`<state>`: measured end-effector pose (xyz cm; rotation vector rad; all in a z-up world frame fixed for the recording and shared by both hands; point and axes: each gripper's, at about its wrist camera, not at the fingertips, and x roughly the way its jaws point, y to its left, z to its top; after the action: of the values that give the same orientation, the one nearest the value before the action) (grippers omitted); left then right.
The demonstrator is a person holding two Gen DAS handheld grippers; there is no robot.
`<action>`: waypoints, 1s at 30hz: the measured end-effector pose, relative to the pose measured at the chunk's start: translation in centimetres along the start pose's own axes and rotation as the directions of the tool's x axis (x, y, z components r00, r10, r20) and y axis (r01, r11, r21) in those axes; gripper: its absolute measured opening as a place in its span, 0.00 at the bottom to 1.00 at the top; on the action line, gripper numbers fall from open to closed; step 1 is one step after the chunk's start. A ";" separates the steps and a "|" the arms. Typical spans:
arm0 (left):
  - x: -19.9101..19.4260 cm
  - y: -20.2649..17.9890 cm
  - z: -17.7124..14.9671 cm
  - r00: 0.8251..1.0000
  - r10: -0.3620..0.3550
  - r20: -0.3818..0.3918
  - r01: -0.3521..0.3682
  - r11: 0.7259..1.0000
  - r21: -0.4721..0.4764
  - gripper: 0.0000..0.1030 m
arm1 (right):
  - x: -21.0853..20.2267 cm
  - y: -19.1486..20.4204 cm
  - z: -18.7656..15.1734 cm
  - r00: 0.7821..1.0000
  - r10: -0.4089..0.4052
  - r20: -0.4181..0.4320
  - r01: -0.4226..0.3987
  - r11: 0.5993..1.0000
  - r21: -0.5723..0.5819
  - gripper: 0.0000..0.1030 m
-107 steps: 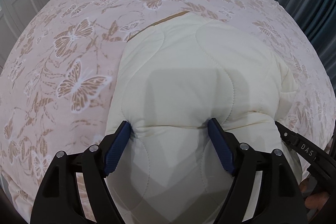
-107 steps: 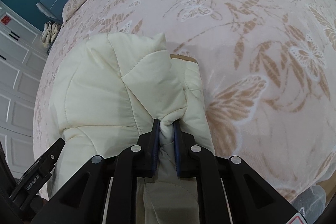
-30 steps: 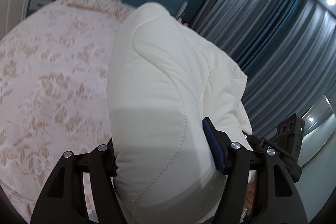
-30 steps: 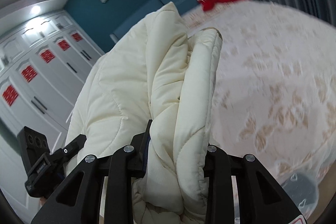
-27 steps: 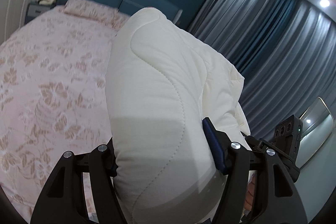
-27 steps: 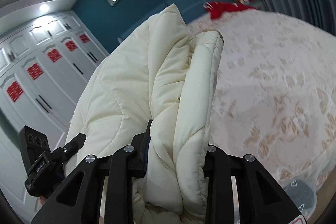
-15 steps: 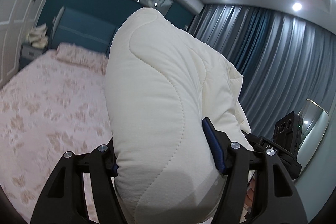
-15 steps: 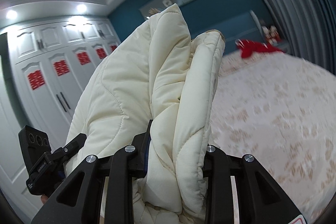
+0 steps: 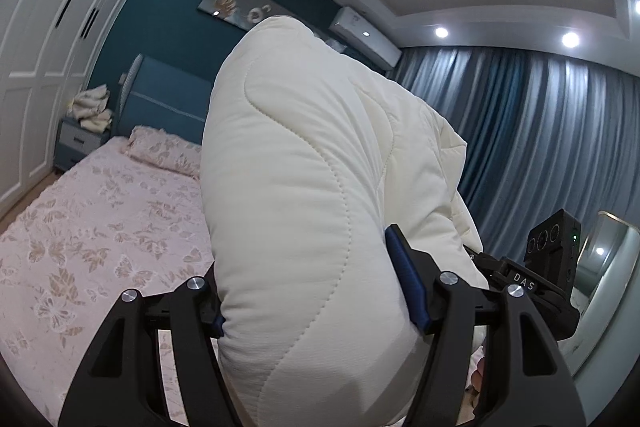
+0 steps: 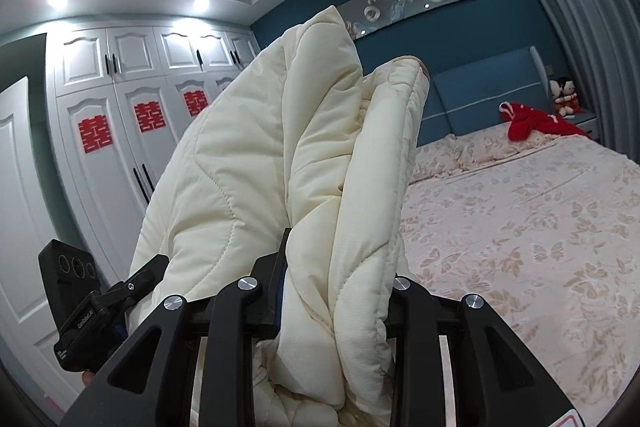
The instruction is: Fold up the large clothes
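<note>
Above the bed (image 9: 92,227), a folded cream jacket (image 9: 312,195) rides between two grippers.

Moments ago the jacket lay flat on the bedspread; now it is lifted clear, and both cameras tilt up toward the ceiling and wardrobe (image 10: 132,99). The left gripper (image 9: 316,303) clamps a thick folded bundle between widely spread fingers, and the right gripper (image 10: 336,291) pinches the layered edge (image 10: 384,187) the same way. Folding looks essentially done, so this is probably a carry to wherever the jacket gets put down.
</note>
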<state>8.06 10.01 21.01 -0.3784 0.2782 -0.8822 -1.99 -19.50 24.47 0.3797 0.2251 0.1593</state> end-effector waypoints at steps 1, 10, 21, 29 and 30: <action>0.6 1.1 0.0 1.000 0.006 -0.006 -0.006 1.000 -0.008 0.61 | 1.1 -0.2 -0.1 1.000 0.001 -0.009 -0.001 1.000 -0.001 0.27; 5.5 9.4 -2.0 0.996 0.049 -0.080 -0.055 0.997 -0.063 0.61 | 10.6 -3.0 -2.9 0.994 -0.014 -0.109 0.019 0.999 0.042 0.27; 12.0 17.5 -10.0 0.959 0.069 -0.273 -0.116 0.980 -0.160 0.61 | 18.4 -9.4 -11.2 0.953 -0.100 -0.285 0.140 0.982 0.125 0.27; 16.0 22.0 -17.7 0.903 0.076 -0.423 -0.192 0.951 -0.240 0.61 | 22.1 -14.5 -18.0 0.892 -0.160 -0.424 0.249 0.954 0.164 0.27; 16.4 22.4 -18.6 0.894 0.083 -0.440 -0.207 0.948 -0.242 0.61 | 22.5 -15.1 -18.7 0.884 -0.162 -0.440 0.258 0.951 0.170 0.27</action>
<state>26.34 6.16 -6.65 -0.4207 0.8369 -0.7695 16.78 -22.44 -2.42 0.5409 0.7164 -0.0039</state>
